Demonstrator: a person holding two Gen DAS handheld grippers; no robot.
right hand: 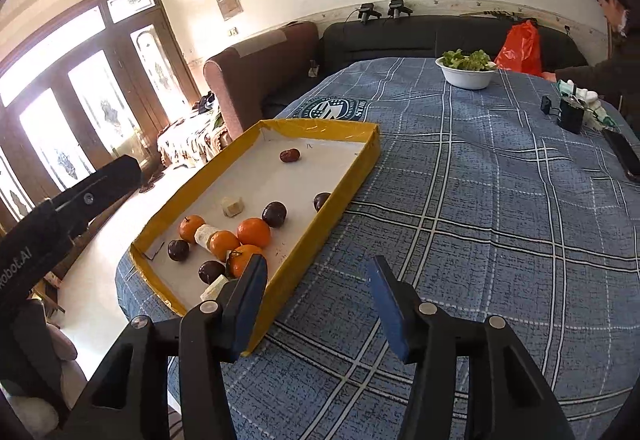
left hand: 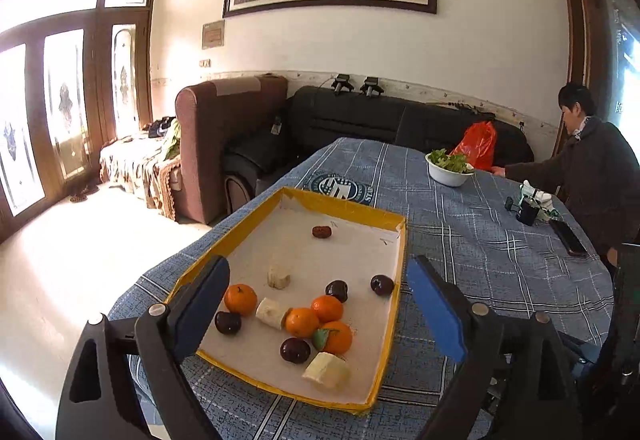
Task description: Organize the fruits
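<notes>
Jaws apart, fruit in tray (left hand: 394,268)

A yellow-walled tray (right hand: 362,156) with a white floor is seen on the blue plaid tablecloth (right hand: 480,200). Inside the tray, four oranges (right hand: 253,232), dark round fruits (right hand: 274,214) and pale cut pieces (right hand: 232,206) are clustered toward its near end; a single red date (right hand: 289,155) is placed near its far end. The right gripper (right hand: 316,300) is held open beside the tray's near right corner, its left pad (right hand: 250,304) overlapping the tray wall. A white bowl of greens (right hand: 466,74) is set well beyond the tray.
</notes>
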